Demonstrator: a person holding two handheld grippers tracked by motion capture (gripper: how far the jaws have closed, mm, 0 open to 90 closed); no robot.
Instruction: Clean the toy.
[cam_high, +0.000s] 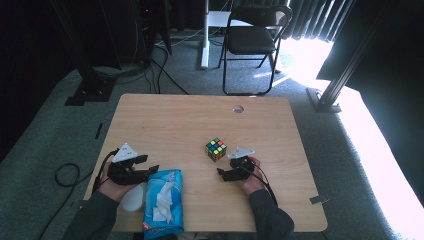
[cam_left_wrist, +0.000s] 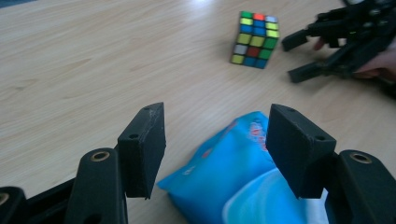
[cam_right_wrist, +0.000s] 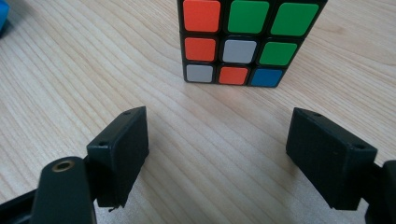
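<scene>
A scrambled colour cube (cam_high: 216, 149) stands on the wooden table (cam_high: 190, 120), right of the middle. My right gripper (cam_high: 223, 173) lies just in front of it, open, and in the right gripper view the cube (cam_right_wrist: 247, 42) sits a short way beyond the empty gap of the right gripper (cam_right_wrist: 217, 130). A blue pack of wipes (cam_high: 163, 202) lies near the front edge. My left gripper (cam_high: 151, 171) is open at the pack's far left corner. In the left gripper view the pack (cam_left_wrist: 233, 172) lies low between the spread jaws of the left gripper (cam_left_wrist: 217, 126), with no pad pressing on it. Farther off are the cube (cam_left_wrist: 255, 39) and the right gripper (cam_left_wrist: 303, 56).
A white rounded object (cam_high: 134, 198) lies under my left hand, beside the pack. A cable hole (cam_high: 238, 108) is set in the table's far side. A black folding chair (cam_high: 255, 35) and dark stands are on the floor beyond the table.
</scene>
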